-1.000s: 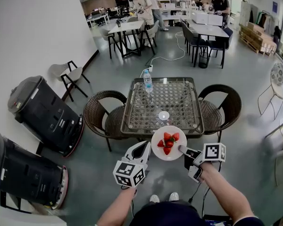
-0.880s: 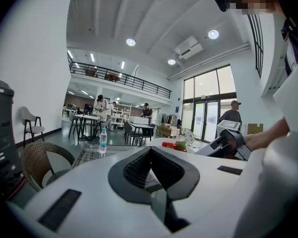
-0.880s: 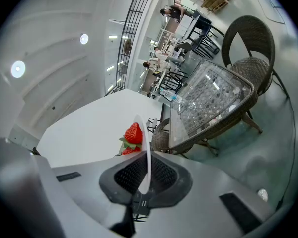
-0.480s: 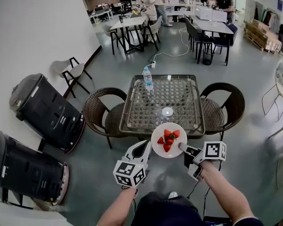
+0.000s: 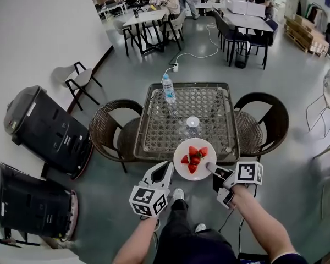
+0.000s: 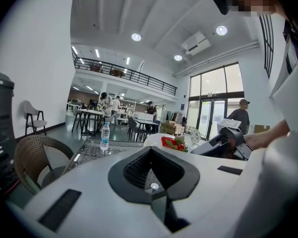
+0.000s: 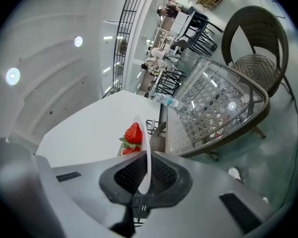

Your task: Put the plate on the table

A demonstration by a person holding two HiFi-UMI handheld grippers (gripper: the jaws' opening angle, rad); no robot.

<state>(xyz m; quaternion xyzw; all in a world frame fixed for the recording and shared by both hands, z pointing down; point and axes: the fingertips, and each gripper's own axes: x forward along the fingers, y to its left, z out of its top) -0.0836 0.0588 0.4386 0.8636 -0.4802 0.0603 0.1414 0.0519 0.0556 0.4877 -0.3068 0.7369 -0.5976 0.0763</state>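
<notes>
A white plate point(image 5: 194, 159) carrying several red strawberries point(image 5: 193, 157) hangs in the air over the near edge of the glass-topped wicker table point(image 5: 154, 142). My right gripper point(image 5: 211, 170) is shut on the plate's near right rim. In the right gripper view the rim point(image 7: 144, 148) stands edge-on between the pads, with strawberries point(image 7: 133, 133) behind it. My left gripper point(image 5: 166, 170) hovers just left of the plate, shut and holding nothing. The left gripper view shows the plate point(image 6: 171, 143) ahead to the right.
On the table stand a water bottle point(image 5: 168, 88) at the far left and a small round clear object point(image 5: 193, 121) near the middle. Wicker chairs flank it left point(image 5: 107, 128) and right point(image 5: 269, 120). Two dark machines point(image 5: 44, 131) lie on the floor at left. People stand at far tables.
The person has stepped toward the table. The plate, still in the right gripper, has gone from short of the table's near edge to over it. Both grippers keep their places beside it.
</notes>
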